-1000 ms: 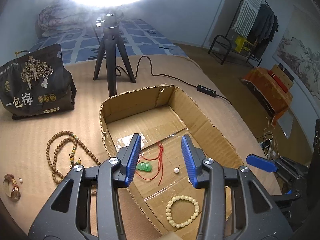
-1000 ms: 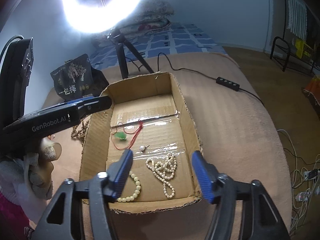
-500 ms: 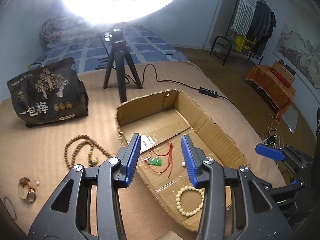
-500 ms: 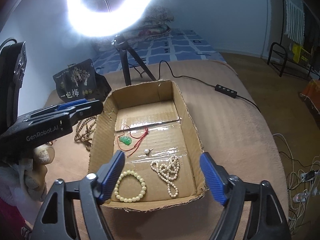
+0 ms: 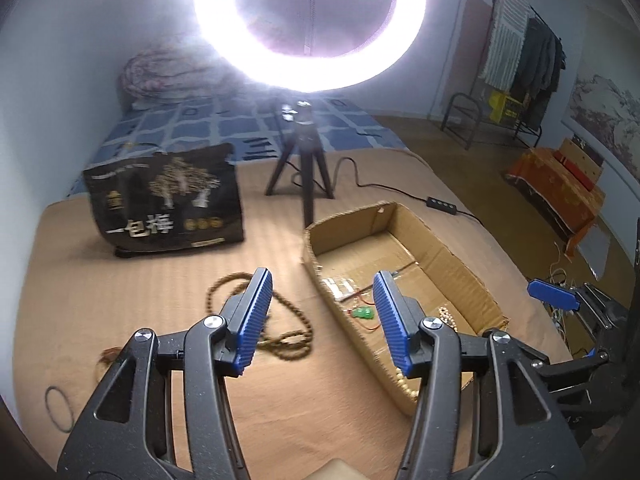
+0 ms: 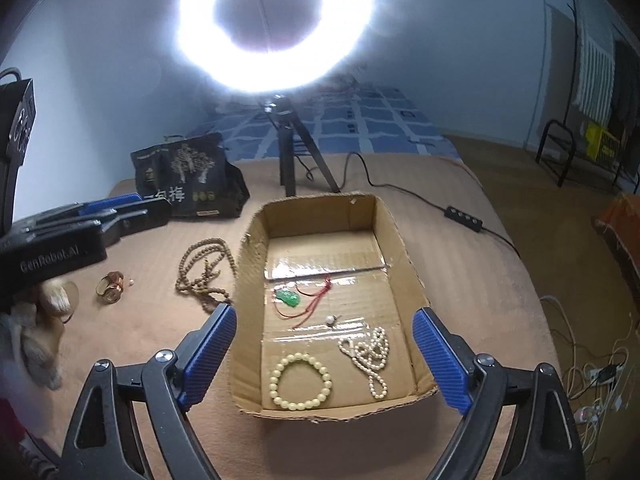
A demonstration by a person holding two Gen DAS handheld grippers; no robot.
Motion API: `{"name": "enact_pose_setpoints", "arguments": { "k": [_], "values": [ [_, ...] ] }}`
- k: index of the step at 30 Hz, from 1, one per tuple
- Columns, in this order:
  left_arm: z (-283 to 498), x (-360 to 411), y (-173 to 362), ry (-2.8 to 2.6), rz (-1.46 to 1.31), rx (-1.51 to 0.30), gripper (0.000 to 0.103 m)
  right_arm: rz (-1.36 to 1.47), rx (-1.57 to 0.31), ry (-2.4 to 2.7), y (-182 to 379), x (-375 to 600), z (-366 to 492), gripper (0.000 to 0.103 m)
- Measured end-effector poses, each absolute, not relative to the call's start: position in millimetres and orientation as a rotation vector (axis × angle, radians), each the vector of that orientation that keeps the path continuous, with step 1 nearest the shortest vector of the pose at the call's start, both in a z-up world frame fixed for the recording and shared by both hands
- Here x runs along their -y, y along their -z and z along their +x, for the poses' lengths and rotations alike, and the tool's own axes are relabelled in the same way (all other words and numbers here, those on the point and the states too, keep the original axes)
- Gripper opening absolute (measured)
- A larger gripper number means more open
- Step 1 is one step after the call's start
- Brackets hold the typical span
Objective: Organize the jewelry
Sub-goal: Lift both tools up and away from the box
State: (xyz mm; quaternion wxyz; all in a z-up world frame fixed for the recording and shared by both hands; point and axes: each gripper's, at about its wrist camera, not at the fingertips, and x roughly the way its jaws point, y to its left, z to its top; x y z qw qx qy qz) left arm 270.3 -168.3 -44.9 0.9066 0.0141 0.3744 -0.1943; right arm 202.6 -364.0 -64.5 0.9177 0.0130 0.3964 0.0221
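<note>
Tan bedspread, ring light on tripod, left hand-held gripper and right hand-held gripper opening, empty

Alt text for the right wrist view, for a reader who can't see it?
Open right gripper, jaws widening and empty, above a cardboard box holding a green pendant, pale bracelet and pearl necklace. Brown beads lie left of it.

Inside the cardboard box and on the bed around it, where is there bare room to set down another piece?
Free: the cardboard box floor at its far end, beyond the green pendant; the bed between box and black bag. Crowded: the near end, with bead bracelet beside pearl necklace, and left of the box around the wooden beads.
</note>
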Motion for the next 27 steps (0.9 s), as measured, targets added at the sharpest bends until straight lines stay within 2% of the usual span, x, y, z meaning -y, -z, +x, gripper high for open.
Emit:
{"name": "enact_pose_setpoints", "arguments": {
  "k": [4, 6, 12, 16, 27],
  "values": [
    [267, 144, 31, 0.374, 0.007, -0.767, 0.057, 0.020, -0.772, -0.044, 51, 354, 197, 0.092],
    [265, 131, 24, 0.356, -0.006, -0.761, 0.061, 0.023, -0.752, -0.045, 44, 350, 195, 0.103],
    [258, 94, 12, 0.327, -0.025, -0.758, 0.063, 0.013, -0.703, -0.087, 24, 333, 188, 0.103],
    [252, 62, 12, 0.311, -0.056, -0.761, 0.068, 0.024, -0.721, -0.152, 20, 320, 189, 0.103],
    [237, -21, 32, 0.265, -0.098, -0.789, 0.068, 0.055, -0.807, -0.279, 38, 269, 225, 0.103]
  ]
}}
